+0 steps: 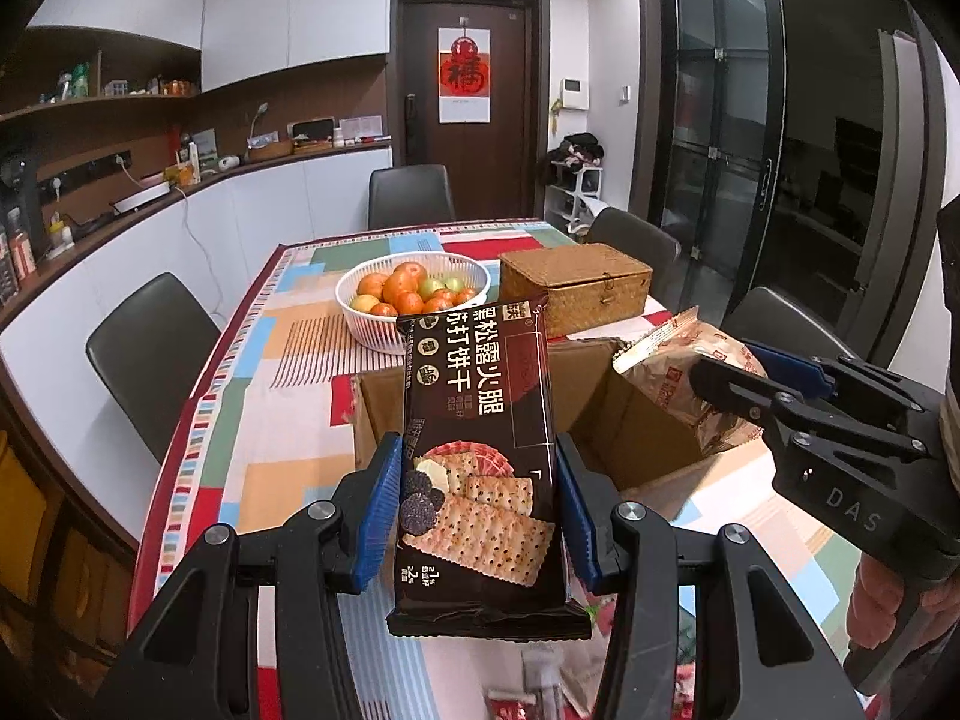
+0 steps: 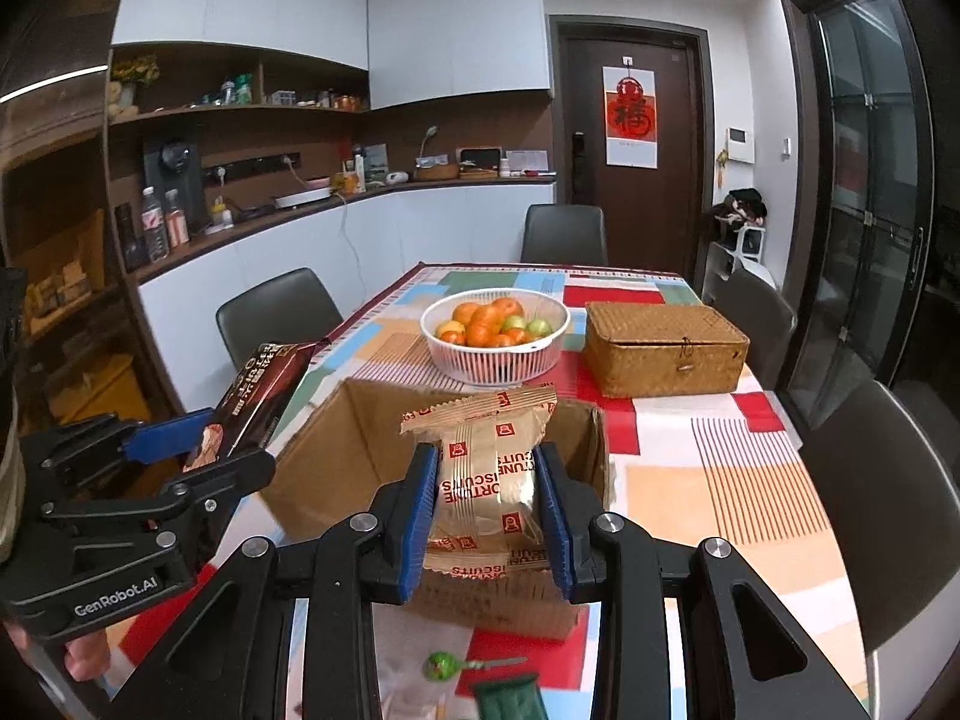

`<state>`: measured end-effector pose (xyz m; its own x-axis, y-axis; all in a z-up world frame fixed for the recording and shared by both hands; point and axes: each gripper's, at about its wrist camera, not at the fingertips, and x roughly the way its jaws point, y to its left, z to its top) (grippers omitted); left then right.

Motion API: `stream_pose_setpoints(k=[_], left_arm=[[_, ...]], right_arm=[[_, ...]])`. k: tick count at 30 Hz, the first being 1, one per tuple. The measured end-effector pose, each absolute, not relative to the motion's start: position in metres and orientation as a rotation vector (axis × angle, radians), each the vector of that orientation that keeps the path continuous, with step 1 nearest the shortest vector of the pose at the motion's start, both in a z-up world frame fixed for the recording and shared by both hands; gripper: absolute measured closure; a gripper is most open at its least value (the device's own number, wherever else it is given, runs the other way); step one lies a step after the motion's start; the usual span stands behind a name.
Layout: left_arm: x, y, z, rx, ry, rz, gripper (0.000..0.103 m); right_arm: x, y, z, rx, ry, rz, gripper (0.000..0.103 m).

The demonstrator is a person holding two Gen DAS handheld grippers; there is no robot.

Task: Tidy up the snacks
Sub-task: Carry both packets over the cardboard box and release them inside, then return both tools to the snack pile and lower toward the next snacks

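a dark brown cracker packet (image 1: 480,468), printed with crackers and black truffle slices, is being held upright in the left gripper (image 1: 480,516); its blue pads (image 1: 381,516) are being pressed against the packet's two long edges, so the jaws are being kept narrow on it. the packet is being held in the air above the near left corner of an open cardboard box (image 1: 624,420). just to its right, a tan biscuit bag (image 2: 489,480) with red lettering is being clamped in the right gripper (image 2: 489,516), the jaws being kept close together with the bag squeezed between the blue pads (image 2: 549,516). the bag is being held over the near edge of the same box, whose brown inside is being shown beneath both snacks.

the box is being supported by a table (image 2: 720,480) covered with a cloth of coloured blocks. beyond the box, a white slatted basket (image 2: 495,354) of oranges and green fruit is sitting, and a lidded wicker box (image 2: 666,348) is lying just to its right. near the table's front edge, a green lollipop (image 2: 441,666) and a green wrapper (image 2: 510,699) are lying. dark chairs (image 2: 276,312) are being kept around the table, and a dark door (image 2: 630,144) with a red hanging is being shown behind.
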<state>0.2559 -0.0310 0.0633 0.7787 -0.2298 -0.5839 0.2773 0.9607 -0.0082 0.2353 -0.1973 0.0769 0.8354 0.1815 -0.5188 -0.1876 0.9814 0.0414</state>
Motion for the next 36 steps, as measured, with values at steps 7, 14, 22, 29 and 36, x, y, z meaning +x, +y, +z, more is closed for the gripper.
stream_pose_setpoints(k=[7,14,22,29,36], left_arm=[[0.302,-0.031,0.048,0.057,0.715,-0.271,0.055],[0.324,-0.038,0.04,0.056,0.756,-0.265,0.055],[0.3,-0.035,0.046,0.106,0.708,-0.185,0.035],[0.247,-0.029,0.059,0.118,0.631,-0.181,0.032],[0.21,-0.022,0.07,0.087,0.597,-0.204,0.032]], right_arm=[[0.275,-0.199,0.067,0.032,0.594,0.183,0.069],[0.298,-0.198,0.057,0.028,0.639,0.167,0.069],[0.296,-0.203,0.051,0.036,0.65,0.127,0.048],[0.26,-0.205,0.054,0.018,0.63,0.15,0.048],[0.219,-0.2,0.064,0.019,0.587,0.188,0.048]])
